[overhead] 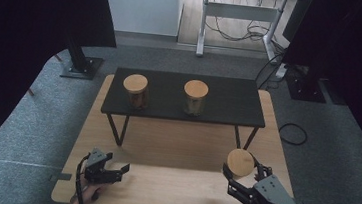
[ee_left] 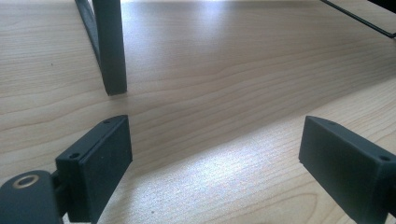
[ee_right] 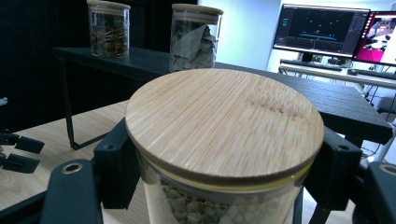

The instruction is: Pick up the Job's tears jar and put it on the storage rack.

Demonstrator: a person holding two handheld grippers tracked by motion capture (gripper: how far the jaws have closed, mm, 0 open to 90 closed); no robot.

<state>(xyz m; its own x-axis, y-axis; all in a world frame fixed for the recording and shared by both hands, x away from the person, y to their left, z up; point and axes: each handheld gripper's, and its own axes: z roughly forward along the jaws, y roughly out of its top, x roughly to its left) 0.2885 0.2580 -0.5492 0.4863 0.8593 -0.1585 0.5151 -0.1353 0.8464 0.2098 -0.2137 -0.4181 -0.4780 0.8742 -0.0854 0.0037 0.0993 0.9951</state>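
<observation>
A glass jar point(overhead: 240, 163) with a round bamboo lid point(ee_right: 224, 123) and pale pellets inside sits between the jaws of my right gripper point(overhead: 242, 171), which is shut on its body near the table's front right. I cannot tell whether the jar rests on the wooden table point(overhead: 174, 151). Two more lidded jars stand on the black shelf point(overhead: 219, 98): one with brown contents point(overhead: 135, 91) at the left, one with dried leaves point(overhead: 195, 97) to its right. My left gripper point(overhead: 122, 172) lies low at the front left, open, with bare wood between its jaws point(ee_left: 215, 140).
The shelf stands on thin black legs point(ee_left: 109, 46) over the back half of the table. Monitors point(ee_right: 322, 30) on a desk show beyond the shelf. Grey carpet point(overhead: 41, 119) surrounds the table, with cables point(overhead: 292, 133) and dark stands point(overhead: 80, 62) on it.
</observation>
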